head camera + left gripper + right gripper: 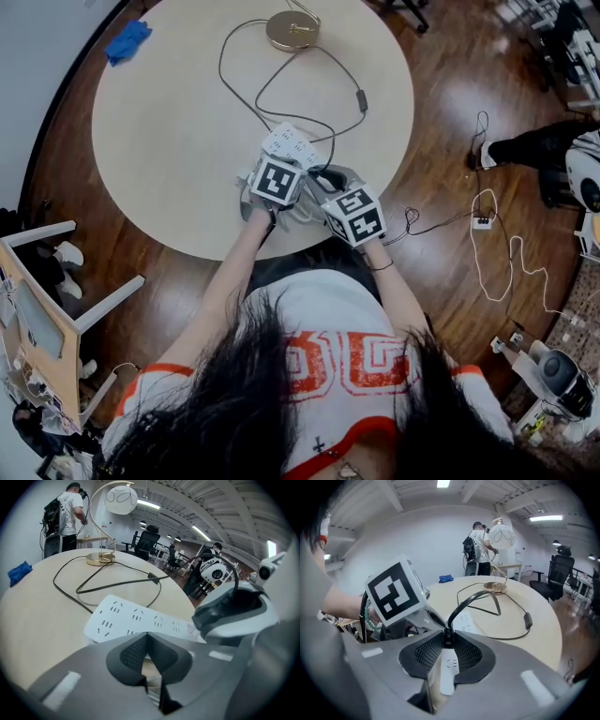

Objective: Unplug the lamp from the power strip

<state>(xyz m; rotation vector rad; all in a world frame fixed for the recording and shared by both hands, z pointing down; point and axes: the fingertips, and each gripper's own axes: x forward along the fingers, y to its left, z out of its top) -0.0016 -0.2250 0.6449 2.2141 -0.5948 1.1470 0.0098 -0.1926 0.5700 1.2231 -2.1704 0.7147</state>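
A white power strip [292, 145] lies on the round table [169, 131] near its front edge. The lamp's gold base [292, 30] stands at the far side, and its black cord [246, 103] loops back to the strip. In the right gripper view, my right gripper [447, 637] is shut on the black plug [448, 633] seated in the power strip [465, 620]. In the left gripper view, my left gripper [147, 638] has its jaws shut, with the tips over the near edge of the power strip [131, 616]. It stands just left of the right gripper.
A blue cloth [127, 41] lies at the table's far left. The cord's inline switch [361, 100] rests on the table to the right. A wooden chair [56, 309] stands to the left, and loose cables [487, 225] lie on the floor to the right. A person [65, 513] stands beyond the table.
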